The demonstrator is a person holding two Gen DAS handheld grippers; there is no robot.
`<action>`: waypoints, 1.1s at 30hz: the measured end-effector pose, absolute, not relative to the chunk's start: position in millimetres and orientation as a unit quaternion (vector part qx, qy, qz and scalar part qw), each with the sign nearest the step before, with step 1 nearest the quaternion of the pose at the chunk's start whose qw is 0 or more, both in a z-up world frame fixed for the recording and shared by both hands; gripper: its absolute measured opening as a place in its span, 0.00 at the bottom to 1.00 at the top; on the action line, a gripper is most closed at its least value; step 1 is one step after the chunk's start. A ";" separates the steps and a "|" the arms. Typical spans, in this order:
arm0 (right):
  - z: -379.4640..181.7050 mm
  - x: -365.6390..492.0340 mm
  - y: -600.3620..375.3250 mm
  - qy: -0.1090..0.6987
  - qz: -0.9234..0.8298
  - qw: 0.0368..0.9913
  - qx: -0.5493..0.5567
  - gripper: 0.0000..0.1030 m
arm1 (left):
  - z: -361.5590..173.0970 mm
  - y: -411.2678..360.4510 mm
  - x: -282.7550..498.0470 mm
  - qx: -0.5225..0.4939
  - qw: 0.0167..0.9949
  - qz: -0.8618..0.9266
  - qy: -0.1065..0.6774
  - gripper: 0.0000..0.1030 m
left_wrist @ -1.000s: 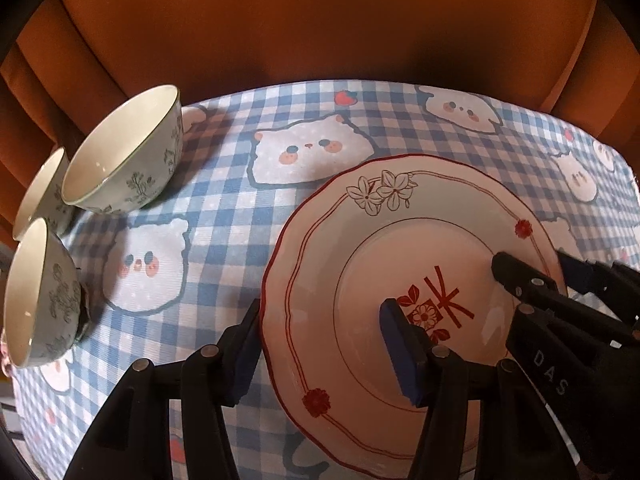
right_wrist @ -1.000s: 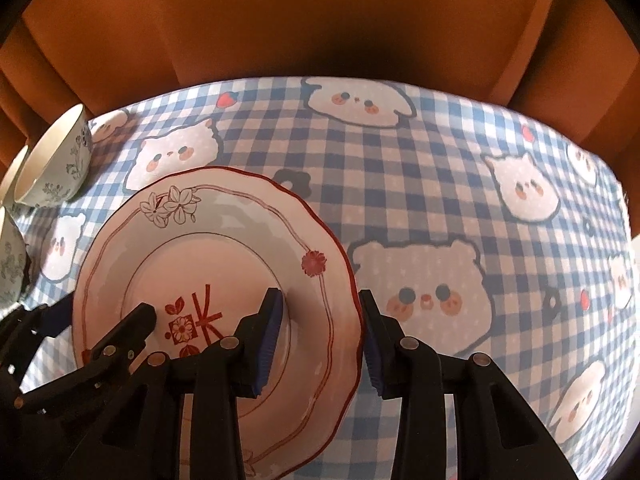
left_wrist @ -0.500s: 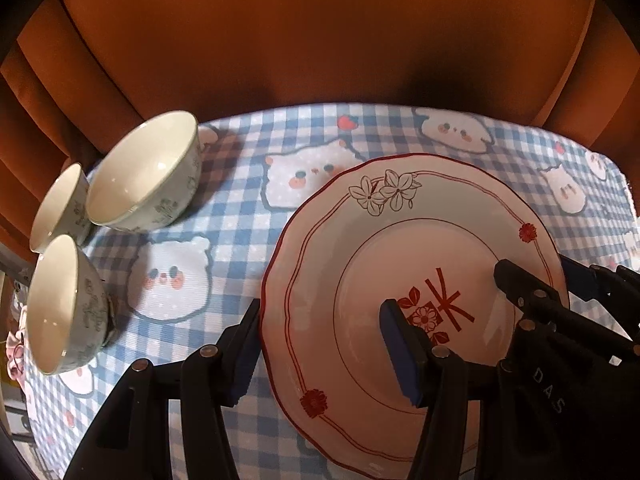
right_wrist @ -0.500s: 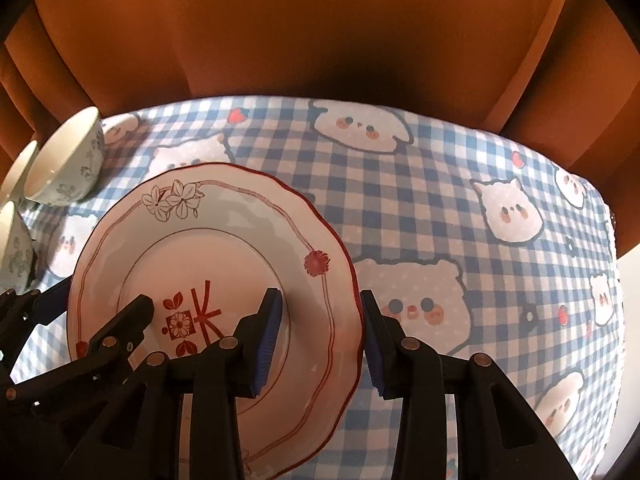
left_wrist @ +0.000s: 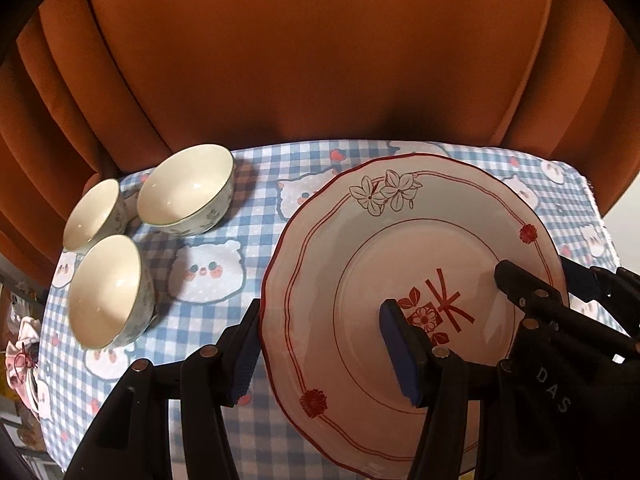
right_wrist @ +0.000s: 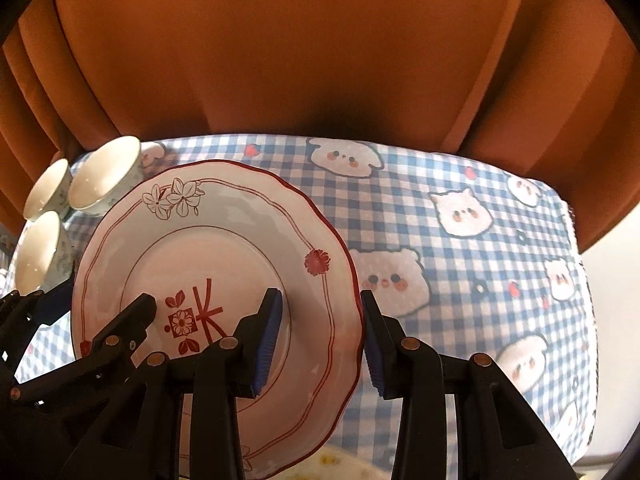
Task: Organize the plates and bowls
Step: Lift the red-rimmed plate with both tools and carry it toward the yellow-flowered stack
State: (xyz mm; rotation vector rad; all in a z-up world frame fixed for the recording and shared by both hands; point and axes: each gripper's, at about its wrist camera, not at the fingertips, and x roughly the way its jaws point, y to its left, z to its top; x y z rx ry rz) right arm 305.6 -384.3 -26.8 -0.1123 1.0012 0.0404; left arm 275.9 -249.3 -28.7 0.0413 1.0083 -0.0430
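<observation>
Gripping opposite rims of the plate [left_wrist: 416, 248], the left gripper [left_wrist: 326, 350] and right gripper [right_wrist: 320, 340] each stand part-open, one finger over the face, one under. The plate hangs above the checked tablecloth [right_wrist: 460, 184], right of three bowls [left_wrist: 108, 288].
</observation>
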 end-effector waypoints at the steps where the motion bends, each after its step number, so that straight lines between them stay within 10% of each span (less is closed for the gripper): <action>1: -22.0 296.8 -383.3 0.478 0.016 0.877 -0.051 0.41 | -26.0 -247.7 269.5 0.020 0.876 -0.024 0.481 0.57; 33: -45.8 128.6 -426.1 0.525 -0.054 0.849 0.000 0.41 | -55.6 -288.5 141.0 0.048 0.845 -0.086 0.525 0.57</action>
